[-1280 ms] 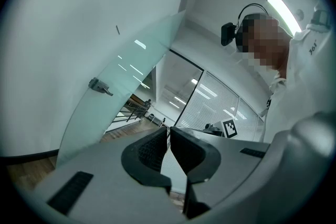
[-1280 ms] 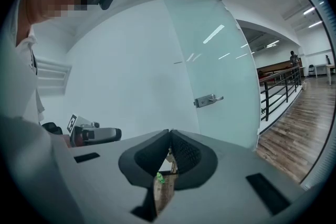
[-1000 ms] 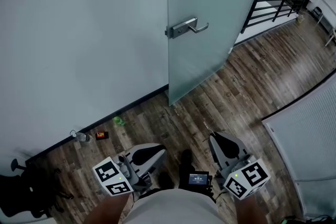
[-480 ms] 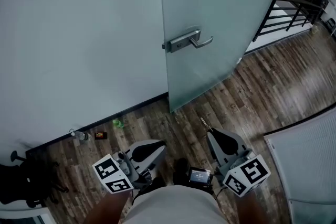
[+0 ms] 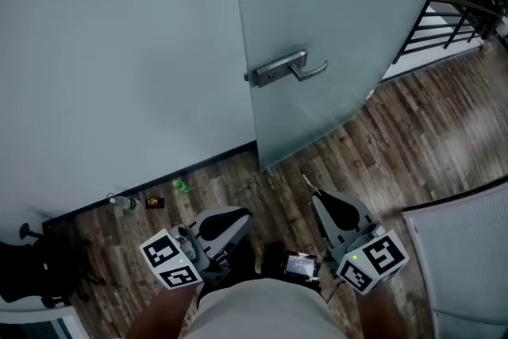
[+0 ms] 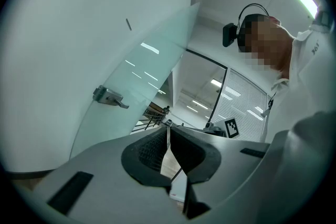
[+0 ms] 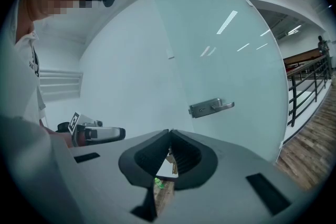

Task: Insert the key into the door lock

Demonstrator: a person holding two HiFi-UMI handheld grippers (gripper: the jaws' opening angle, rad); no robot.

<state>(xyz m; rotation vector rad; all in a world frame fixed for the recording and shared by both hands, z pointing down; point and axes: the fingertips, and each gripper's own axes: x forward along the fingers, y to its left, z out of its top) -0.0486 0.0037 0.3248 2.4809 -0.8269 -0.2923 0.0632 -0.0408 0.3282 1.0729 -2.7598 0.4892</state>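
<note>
A frosted glass door point(image 5: 333, 28) stands ahead, with a metal lever handle point(image 5: 305, 69) on a lock plate point(image 5: 263, 75) near its left edge. The handle also shows in the right gripper view point(image 7: 212, 107) and the left gripper view point(image 6: 109, 97). My right gripper point(image 5: 315, 197) is held low, well short of the door, shut on a thin key point(image 5: 306, 183) that sticks out of its tip toward the door. In the right gripper view a bit of brass shows between the shut pads point(image 7: 181, 157). My left gripper point(image 5: 242, 217) is beside it, shut and holding nothing.
A pale wall point(image 5: 119, 52) runs left of the door. At its foot lie a green object point(image 5: 182, 186), a small orange box point(image 5: 154, 203) and a bottle point(image 5: 121, 204). A black chair point(image 5: 32, 274) stands at the far left, a black railing point(image 5: 456, 16) beyond the door, and a white panel point(image 5: 468, 250) at the right.
The door and its handle have come closer and sit lower in the head view. Both grippers have moved forward with the person and keep the same pose.
</note>
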